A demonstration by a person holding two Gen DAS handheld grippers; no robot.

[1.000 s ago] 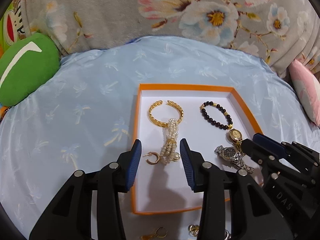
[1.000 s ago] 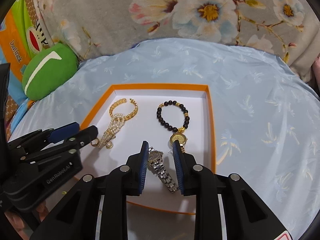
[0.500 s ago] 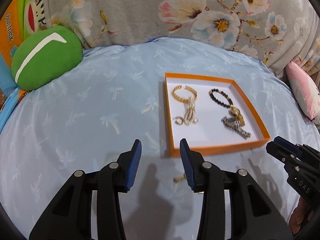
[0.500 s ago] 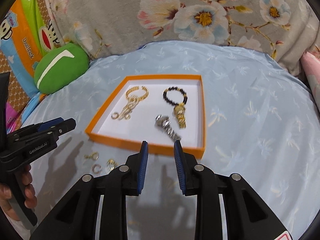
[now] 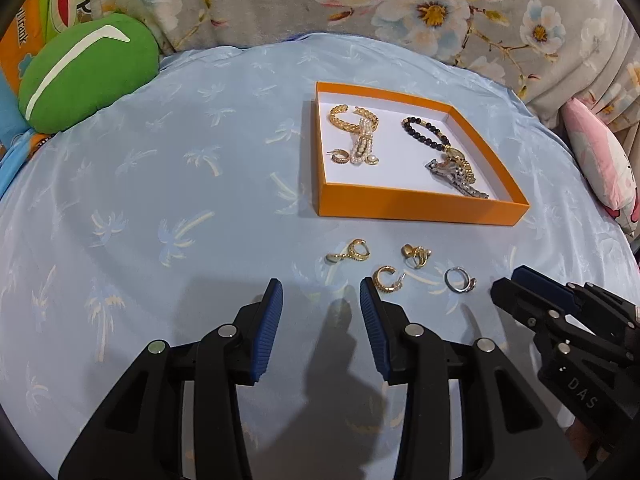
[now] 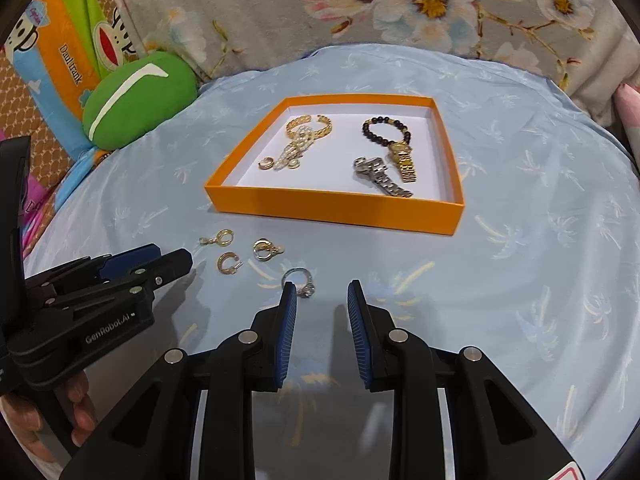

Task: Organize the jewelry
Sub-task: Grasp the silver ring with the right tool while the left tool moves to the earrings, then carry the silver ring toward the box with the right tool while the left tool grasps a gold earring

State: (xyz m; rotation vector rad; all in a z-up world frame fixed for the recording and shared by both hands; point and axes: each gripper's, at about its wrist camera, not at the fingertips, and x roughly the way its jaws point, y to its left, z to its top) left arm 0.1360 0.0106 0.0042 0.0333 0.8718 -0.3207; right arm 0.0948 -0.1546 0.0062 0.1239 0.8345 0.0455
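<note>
**Desk:** Short of the orange box (image 5: pixel 416 204), what is left on the bedcover?

**Photographer:** Four small pieces, all on the near side of the box: a gold earring with a drop (image 5: pixel 352 252), a gold hoop (image 5: pixel 386 279), a gold cluster piece (image 5: pixel 416 256) and a silver ring (image 5: pixel 460 279). Inside the box lie a gold bangle (image 5: pixel 348 118) with a pearl strand (image 5: pixel 362 148) across it, one small hoop (image 5: pixel 339 157), a dark bead bracelet (image 5: pixel 424 132), a gold watch (image 6: pixel 404 158) and a silver watch (image 6: pixel 380 176).

**Desk:** And what changed?

**Photographer:** A second ago both grippers stood over the box, jaws astride the pearl strand and the silver watch. Both have since pulled back to the near side of the box. The silver watch stayed in the box, now partly across the gold one.

**Desk:** Are they carrying anything?

**Photographer:** No. The left gripper (image 5: pixel 321 300) is partly open and empty, its right pad just beside the gold hoop. The right gripper (image 6: pixel 322 300) is narrower but also parted and empty, its left pad just beside the silver ring.

**Desk:** Meaning?

**Photographer:** The larger pieces look dealt with; the job seems to have turned to the loose pieces outside the box. I'd judge the hoop and the ring are next, one per gripper. They are small and flat on soft cloth, so a pinch could easily snag fabric.
</note>
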